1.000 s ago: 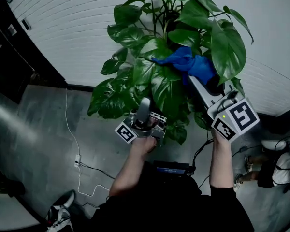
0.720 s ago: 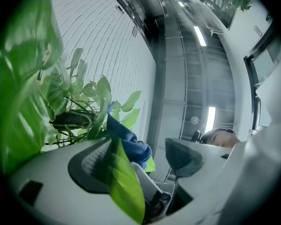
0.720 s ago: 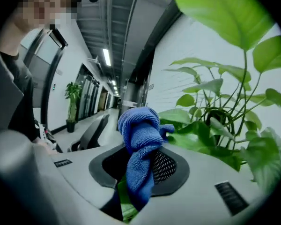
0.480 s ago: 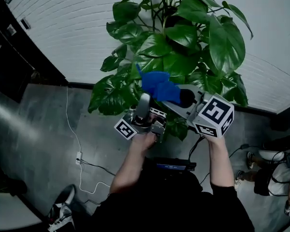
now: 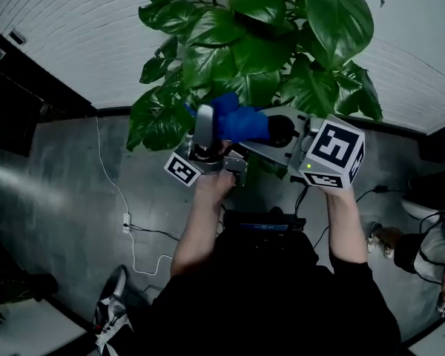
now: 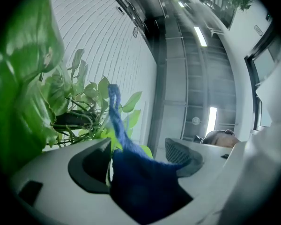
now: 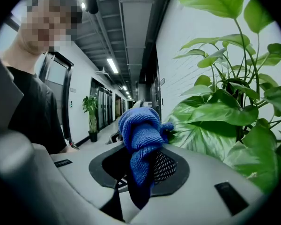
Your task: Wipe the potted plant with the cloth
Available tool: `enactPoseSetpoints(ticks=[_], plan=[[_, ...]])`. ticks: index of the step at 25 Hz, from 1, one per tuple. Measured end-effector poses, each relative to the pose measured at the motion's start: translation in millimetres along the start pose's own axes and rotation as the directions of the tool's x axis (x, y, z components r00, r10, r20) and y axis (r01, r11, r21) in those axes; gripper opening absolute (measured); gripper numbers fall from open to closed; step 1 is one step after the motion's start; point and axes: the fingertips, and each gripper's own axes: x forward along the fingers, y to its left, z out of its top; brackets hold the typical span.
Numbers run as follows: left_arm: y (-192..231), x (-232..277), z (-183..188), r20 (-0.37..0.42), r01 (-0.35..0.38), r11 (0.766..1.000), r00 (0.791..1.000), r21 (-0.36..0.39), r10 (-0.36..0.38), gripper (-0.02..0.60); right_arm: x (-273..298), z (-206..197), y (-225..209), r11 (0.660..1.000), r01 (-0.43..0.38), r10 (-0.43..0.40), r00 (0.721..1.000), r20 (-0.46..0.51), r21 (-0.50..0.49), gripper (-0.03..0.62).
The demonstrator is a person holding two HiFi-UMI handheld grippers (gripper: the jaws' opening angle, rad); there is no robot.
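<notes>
A white brick wall [image 5: 67, 43] stands beyond both grippers, with a grey, shiny floor [image 5: 52, 199] below them. The potted plant [image 5: 259, 43] spreads broad, glossy dark-green leaves just past and above their tips. The right gripper [image 7: 140, 165] is clenched on the cloth [image 7: 139, 135], which is blue, nubby and bunched into a knot. The left gripper [image 6: 140, 165] has its 2 jaws partly apart, and the cloth's other end lies loose between them.
</notes>
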Motion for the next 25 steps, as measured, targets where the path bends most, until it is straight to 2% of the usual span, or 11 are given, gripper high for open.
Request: enactPoseSetpoints(ticks=[3, 5, 7, 9, 11, 12, 13, 15, 20, 22, 25], plan=[[2.6, -3.0, -0.6, 0.005, -0.007, 1.0, 1.0, -0.01, 0.007, 0.36, -11.7, 15.2, 0.6, 1.0, 0.023, -0.022, 0.998, 0.054, -0.007, 0.115], [5.1, -4.5, -0.3, 0.008, -0.01, 1.0, 1.0, -0.014, 0.01, 0.36, -26.8, 39.6, -7.5, 0.997, 0.075, -0.072, 0.987, 0.142, -0.019, 0.115], [7.7, -6.6, -0.6, 0.009, -0.014, 1.0, 1.0, -0.017, 0.015, 0.36, -48.5, 68.8, -22.9, 0.983, 0.179, -0.164, 0.953, 0.254, -0.038, 0.115], [8.4, -11.7, -4.1, 0.009, -0.03, 0.999, 1.0, -0.025, 0.03, 0.36, -72.2, 87.7, -42.0, 0.947, 0.32, -0.29, 0.898, 0.331, -0.037, 0.115], [7.7, -16.0, -9.3, 0.009, -0.043, 0.998, 0.999, -0.035, 0.044, 0.36, -86.6, 91.8, -60.1, 0.905, 0.424, -0.391, 0.855, 0.341, -0.025, 0.115], [7.3, -15.8, -11.3, 0.008, -0.043, 0.998, 0.999, -0.038, 0.043, 0.36, -87.1, 90.0, -67.7, 0.894, 0.448, -0.416, 0.848, 0.328, -0.024, 0.115], [6.9, -14.0, -12.8, 0.006, -0.038, 0.998, 0.999, -0.04, 0.038, 0.36, -82.9, 86.5, -73.6, 0.891, 0.452, -0.423, 0.851, 0.311, -0.025, 0.116], [5.3, -8.8, -15.1, 0.0, -0.025, 0.999, 1.0, -0.042, 0.025, 0.36, -64.6, 74.6, -78.3, 0.908, 0.419, -0.397, 0.878, 0.267, -0.027, 0.116], [-1.2, -4.4, -17.8, 0.001, -0.003, 0.999, 1.0, -0.048, 0.003, 0.36, -14.6, 29.0, -59.3, 0.963, 0.268, -0.262, 0.956, 0.132, -0.027, 0.115], [-1.9, -5.2, -15.3, 0.009, 0.001, 0.999, 1.0, -0.045, 0.0, 0.36, -4.9, 16.5, -47.3, 0.978, 0.208, -0.205, 0.973, 0.103, -0.019, 0.115], [-0.7, -6.7, -10.0, 0.021, 0.004, 0.999, 1.0, -0.044, -0.003, 0.36, -3.0, 6.9, -34.1, 0.989, 0.147, -0.147, 0.984, 0.097, 0.006, 0.115]])
